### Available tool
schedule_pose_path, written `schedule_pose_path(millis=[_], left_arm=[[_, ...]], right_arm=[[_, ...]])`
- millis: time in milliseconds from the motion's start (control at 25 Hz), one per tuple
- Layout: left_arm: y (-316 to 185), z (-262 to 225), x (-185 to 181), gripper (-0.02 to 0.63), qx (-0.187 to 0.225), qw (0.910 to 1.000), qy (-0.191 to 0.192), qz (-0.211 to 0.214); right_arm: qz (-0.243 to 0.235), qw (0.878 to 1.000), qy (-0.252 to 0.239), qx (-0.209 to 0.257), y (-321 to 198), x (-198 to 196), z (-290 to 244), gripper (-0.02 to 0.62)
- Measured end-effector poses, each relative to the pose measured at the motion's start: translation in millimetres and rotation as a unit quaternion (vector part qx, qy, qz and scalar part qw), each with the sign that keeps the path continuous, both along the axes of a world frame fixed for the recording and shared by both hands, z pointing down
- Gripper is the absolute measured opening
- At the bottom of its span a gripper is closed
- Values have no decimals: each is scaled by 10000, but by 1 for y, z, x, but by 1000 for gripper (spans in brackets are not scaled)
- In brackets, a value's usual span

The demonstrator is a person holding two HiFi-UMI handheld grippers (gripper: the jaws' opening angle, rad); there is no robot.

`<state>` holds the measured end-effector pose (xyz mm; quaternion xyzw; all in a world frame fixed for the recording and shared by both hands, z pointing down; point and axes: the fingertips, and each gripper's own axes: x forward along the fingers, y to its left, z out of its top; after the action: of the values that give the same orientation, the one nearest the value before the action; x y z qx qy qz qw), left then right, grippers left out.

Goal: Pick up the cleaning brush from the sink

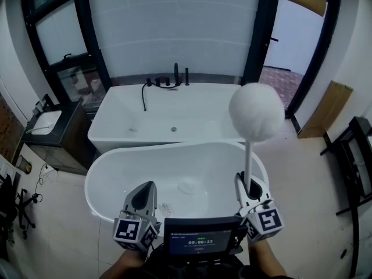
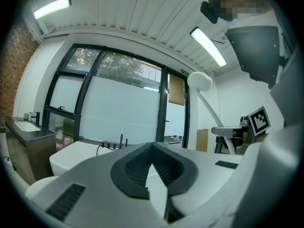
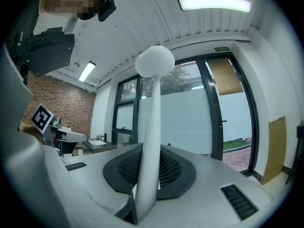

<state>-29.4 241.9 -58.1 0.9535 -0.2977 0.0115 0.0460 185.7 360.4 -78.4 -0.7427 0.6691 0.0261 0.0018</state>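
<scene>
My right gripper (image 1: 249, 192) is shut on the white handle of the cleaning brush (image 1: 256, 112), which stands upright with its round fluffy white head above the tubs. In the right gripper view the brush handle (image 3: 151, 146) runs up between the dark pads to the ball head (image 3: 155, 61). My left gripper (image 1: 143, 197) is shut with nothing between its jaws, held over the near rim of the oval white tub (image 1: 110, 166). The left gripper view shows the closed pads (image 2: 153, 167) and the brush (image 2: 200, 81) off to the right.
A rectangular white bathtub (image 1: 125, 127) with black taps (image 1: 167, 80) stands behind the oval tub. A dark vanity with a white basin (image 1: 45, 122) is at the left, a black rack (image 1: 354, 156) at the right. A small screen (image 1: 200, 240) sits between my hands.
</scene>
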Motion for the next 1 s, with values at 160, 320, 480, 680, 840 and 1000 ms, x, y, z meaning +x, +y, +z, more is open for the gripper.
schedule_pose_path(millis=[160, 320, 480, 680, 840, 1000], left_arm=[[-1, -2, -2, 0, -79, 10000, 14, -36], [2, -8, -6, 0, -3, 10000, 70, -48], [2, -5, -12, 0, 9, 10000, 54, -29], [2, -8, -15, 0, 7, 9999, 95, -52], [0, -7, -22, 0, -11, 9999, 138, -79], [-3, -11, -25, 0, 79, 9998, 151, -86]], right_arm=[[49, 10000, -45, 57, 2, -4, -3, 23], [19, 10000, -14, 63, 7, -11, -4, 21], [-6, 9999, -65, 82, 9, -19, -4, 21], [-33, 10000, -41, 27, 7, -26, -5, 21], [-24, 10000, 0, 7, 3, -30, -4, 21], [3, 10000, 34, -9, -1, -27, -4, 21]])
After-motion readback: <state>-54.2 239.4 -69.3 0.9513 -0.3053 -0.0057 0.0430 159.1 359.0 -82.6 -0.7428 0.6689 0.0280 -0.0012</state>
